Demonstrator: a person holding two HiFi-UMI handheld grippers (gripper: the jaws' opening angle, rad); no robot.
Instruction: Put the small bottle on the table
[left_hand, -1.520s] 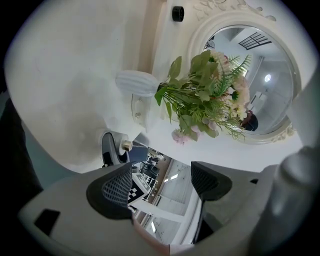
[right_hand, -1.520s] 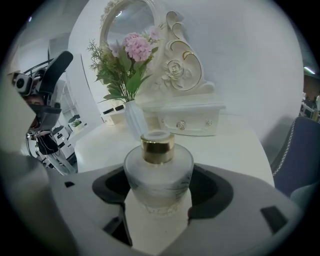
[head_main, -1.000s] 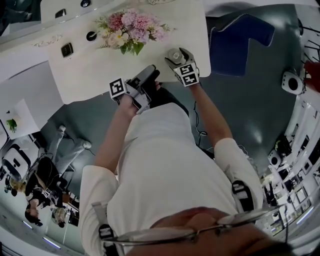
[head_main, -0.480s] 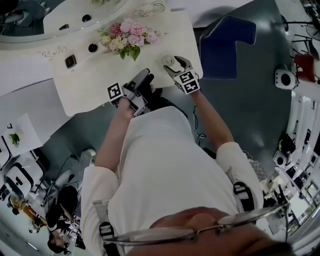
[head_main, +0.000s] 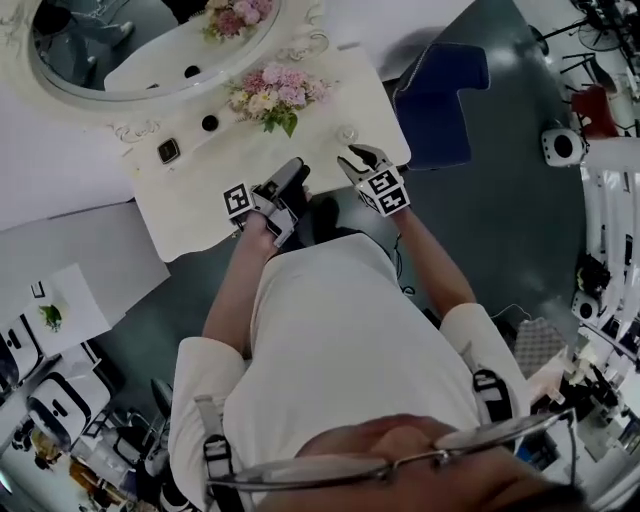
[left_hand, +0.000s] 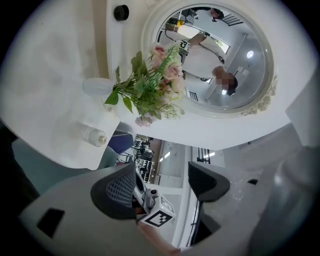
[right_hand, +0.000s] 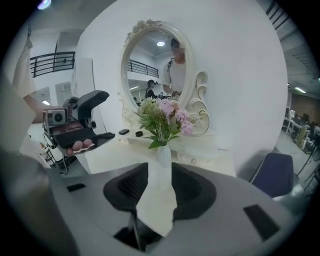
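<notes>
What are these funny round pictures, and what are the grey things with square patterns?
A person holds a grabbing tool in each hand: the left claw and the right claw. The patterned cubes are part of them. One picture comes from a camera on the person's head, looking down; the other two from cameras riding on the claws. On the white table stand pink flowers before a mirror and, near the edge, the small bottle. Both claws have just been closing, the right more, with nothing between them: neither holds anything.
</notes>
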